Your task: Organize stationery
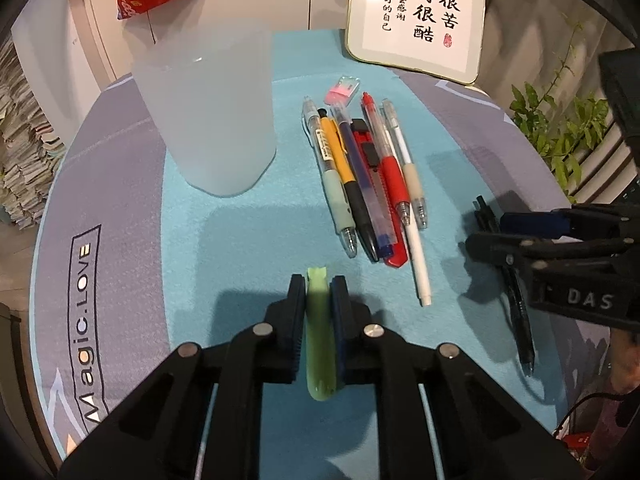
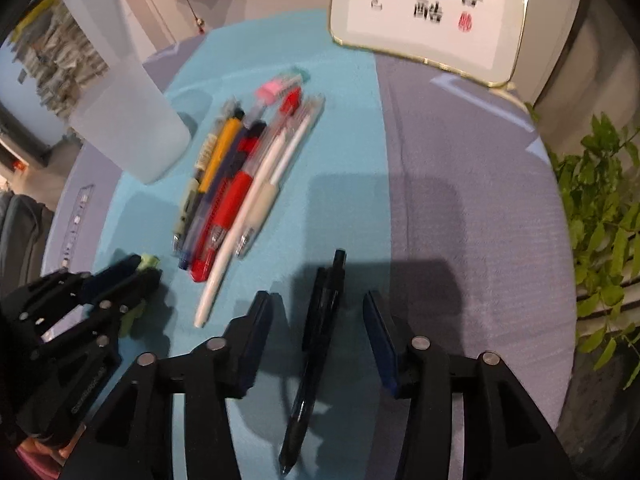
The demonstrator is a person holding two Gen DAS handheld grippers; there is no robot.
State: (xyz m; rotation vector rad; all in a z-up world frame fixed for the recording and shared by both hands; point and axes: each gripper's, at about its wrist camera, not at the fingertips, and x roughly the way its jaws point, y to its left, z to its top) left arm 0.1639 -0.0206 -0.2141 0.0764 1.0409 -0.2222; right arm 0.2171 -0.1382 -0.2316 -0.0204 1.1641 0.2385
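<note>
Beyond the mat (image 2: pixel 460 200), only the right view shows a ruler (image 2: pixel 78 224) (blurred); left gripper (image 1: pixel 318 286) fingers clamp a green pen (image 1: pixel 319 344), right gripper (image 2: pixel 320 308) fingers gape around a black pen (image 2: pixel 316 356).

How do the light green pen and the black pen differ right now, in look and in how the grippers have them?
The light green pen is pale; the black pen is dark all over. The left gripper is shut on the green pen, pads pressing both sides, while the black pen lies between the open jaws of the right gripper, touched by neither pad. Both pens sit apart from the pile of pens on the blue mat.
</note>
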